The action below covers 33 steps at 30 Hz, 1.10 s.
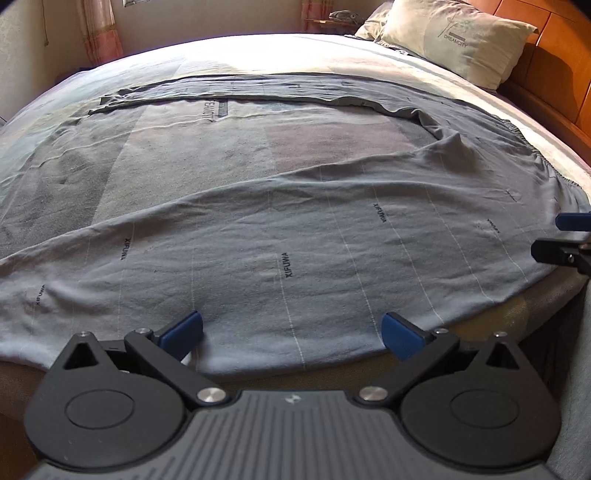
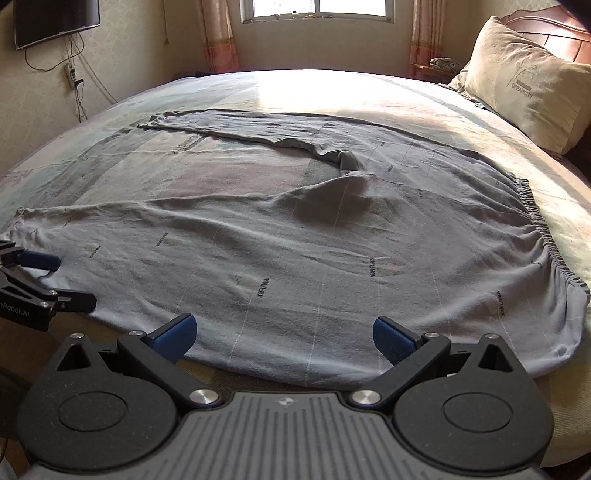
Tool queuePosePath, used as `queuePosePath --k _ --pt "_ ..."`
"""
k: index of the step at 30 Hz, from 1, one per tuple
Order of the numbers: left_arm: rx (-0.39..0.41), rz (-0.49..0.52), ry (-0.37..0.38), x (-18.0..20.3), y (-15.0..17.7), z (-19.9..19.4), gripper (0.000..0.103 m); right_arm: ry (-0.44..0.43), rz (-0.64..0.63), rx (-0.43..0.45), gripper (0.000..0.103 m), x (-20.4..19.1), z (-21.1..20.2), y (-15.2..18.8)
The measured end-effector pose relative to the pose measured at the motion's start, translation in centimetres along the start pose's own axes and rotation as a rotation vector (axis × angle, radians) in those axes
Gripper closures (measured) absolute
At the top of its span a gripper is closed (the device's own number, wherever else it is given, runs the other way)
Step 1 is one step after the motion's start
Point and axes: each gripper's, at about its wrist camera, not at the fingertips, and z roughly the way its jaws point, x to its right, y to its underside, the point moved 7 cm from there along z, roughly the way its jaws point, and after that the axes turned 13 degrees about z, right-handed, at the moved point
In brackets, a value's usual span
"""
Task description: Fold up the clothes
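Grey trousers (image 1: 295, 236) (image 2: 314, 258) with thin white lines and small printed words lie spread flat on the bed, legs apart, one leg running along the near edge and the other (image 1: 258, 88) (image 2: 240, 127) farther back. The elastic waistband (image 2: 543, 229) bunches at the right. My left gripper (image 1: 291, 332) stands open over the near leg at the bed's edge, nothing between its blue pads. My right gripper (image 2: 282, 336) is open too, over the near edge closer to the waist. Each gripper shows at the side of the other's view: right gripper (image 1: 565, 240), left gripper (image 2: 48, 280).
The bed sheet (image 1: 184, 158) (image 2: 110, 173) is patchwork grey and pink. A beige pillow (image 1: 458, 37) (image 2: 532, 92) leans on a wooden headboard (image 1: 554, 66) at the right. A window (image 2: 317, 7), curtains and a wall television (image 2: 55, 18) lie beyond the bed.
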Motion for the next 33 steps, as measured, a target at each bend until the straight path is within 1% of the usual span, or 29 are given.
queuePosePath --k 2,3,6,7,8,10,13,15,17,20,22,24,30,33 --pt "-0.008 -0.008 -0.005 0.0 0.1 0.0 0.001 0.079 0.080 0.021 0.000 3.1 0.4 -1.6" --pt "-0.012 -0.010 -0.009 0.1 0.1 0.0 0.001 0.113 0.131 0.008 0.000 5.0 1.1 -2.1" --pt "-0.021 -0.009 -0.002 0.5 0.0 -0.2 0.001 0.179 0.240 -0.035 0.000 8.3 2.1 -1.7" --pt "-0.025 -0.012 0.014 0.7 -0.1 -0.3 0.001 0.173 0.229 -0.021 0.000 8.3 1.9 -1.4" --pt "-0.025 -0.013 0.043 1.0 -0.6 -0.5 0.001 0.170 0.217 -0.011 0.000 8.4 1.7 -1.0" --pt "-0.008 -0.006 0.102 1.8 -1.8 -0.9 0.001 0.196 0.181 0.007 0.000 7.9 1.8 -0.3" --pt "0.078 0.025 0.177 3.5 -5.8 -1.7 0.001 0.218 0.185 0.030 0.000 7.6 1.7 0.0" --pt "0.104 0.028 0.230 4.5 -8.0 -1.3 0.001 0.213 0.191 0.039 0.000 7.7 1.7 0.0" --pt "0.100 0.031 0.304 6.0 -10.0 0.3 0.001 0.210 0.189 0.041 0.000 7.7 1.7 0.0" --pt "0.074 0.044 0.376 8.2 -11.3 2.8 0.001 0.194 0.196 0.050 0.000 7.8 1.5 0.1" --pt "0.032 0.051 0.400 9.4 -11.1 4.6 0.001 0.179 0.206 0.056 0.000 7.9 1.3 0.1" --pt "0.037 0.055 0.390 9.9 -10.4 5.0 0.001 0.171 0.213 0.060 0.000 8.0 1.3 0.0" --pt "0.041 0.039 0.413 9.5 -6.8 2.5 0.001 0.179 0.197 0.060 0.000 7.8 1.4 0.1" --pt "0.021 0.074 0.385 9.3 -6.2 1.5 0.001 0.189 0.185 0.058 0.000 7.6 1.5 0.2"
